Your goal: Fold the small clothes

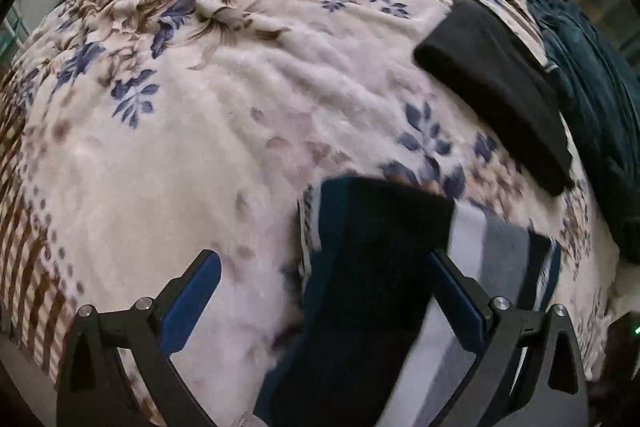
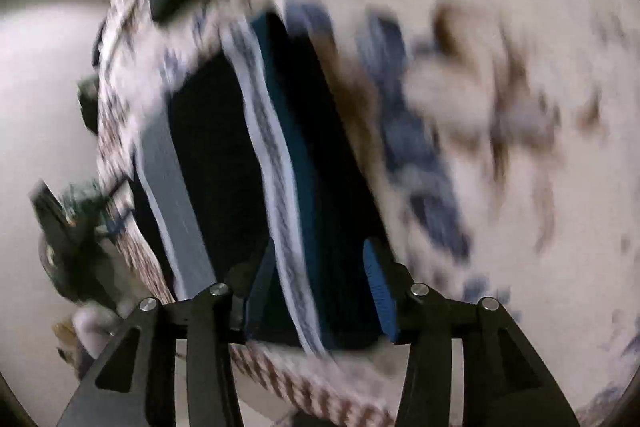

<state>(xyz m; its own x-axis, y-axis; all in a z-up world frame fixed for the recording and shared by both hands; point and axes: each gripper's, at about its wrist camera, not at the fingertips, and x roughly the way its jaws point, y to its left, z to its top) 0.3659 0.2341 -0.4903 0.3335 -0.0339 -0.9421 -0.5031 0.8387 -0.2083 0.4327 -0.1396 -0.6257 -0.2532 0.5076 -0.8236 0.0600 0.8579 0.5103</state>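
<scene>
The striped garment [image 1: 360, 287], dark navy with white, grey and teal bands, lies on the floral blanket [image 1: 200, 147] of the bed, near its front edge. The left claw [image 1: 324, 291] stands wide open above it; its right finger overlaps the garment's grey and white stripes in view, but contact cannot be confirmed, and its left finger is over bare blanket. In the right wrist view, which is motion-blurred, the right claw [image 2: 320, 291] is set narrow, with the garment's white-edged band [image 2: 280, 187] between its blue pads; whether the pads actually grip the fabric cannot be determined. A folded black garment [image 1: 496, 87] lies near the blanket's far right edge, beside a dark teal cloth [image 1: 592, 87].
</scene>
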